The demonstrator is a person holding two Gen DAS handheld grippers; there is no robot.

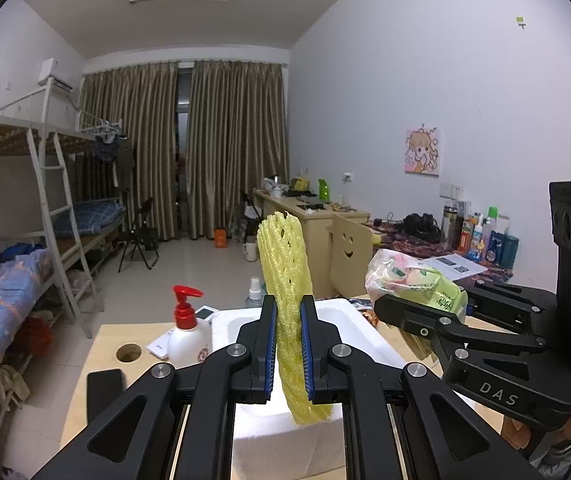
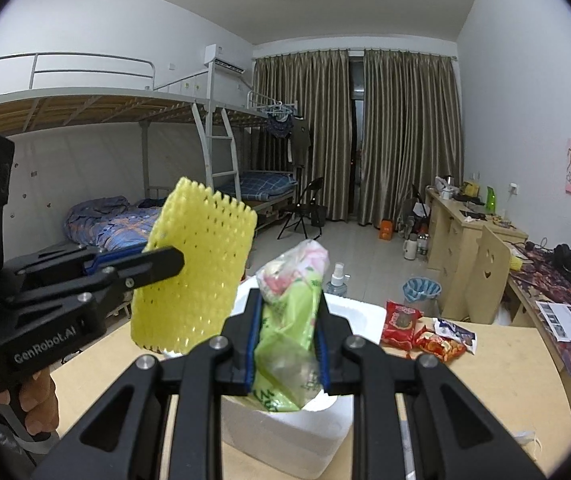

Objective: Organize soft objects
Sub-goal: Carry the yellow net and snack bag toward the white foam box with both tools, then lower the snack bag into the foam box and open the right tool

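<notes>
Two hand-held grippers hang side by side above a white foam box on a pale wooden table in a dormitory room. The left wrist view alone takes in a white pump bottle with a red top, a round hole in the tabletop and a row of bottles along a cluttered desk against the far wall. The right wrist view alone shows red snack packets lying on the table beyond the box, a blue waste basket on the floor and part of the person's hand wrapped round the left gripper's handle. The left gripper is clamped on a yellow foam net sleeve, its blue-edged pads squeezing the mesh thin; the sleeve stands nearly upright, sticking out above and below the fingers, clear of the box beneath it. Seen from the right wrist, the same sleeve appears broadside as a wide, perforated sheet. The right gripper is clamped on a clear plastic bag of green and pink packets, its fingers held somewhat apart by the bulk; the bag's lower end hangs over the box opening, though whether it touches the foam cannot be told.
</notes>
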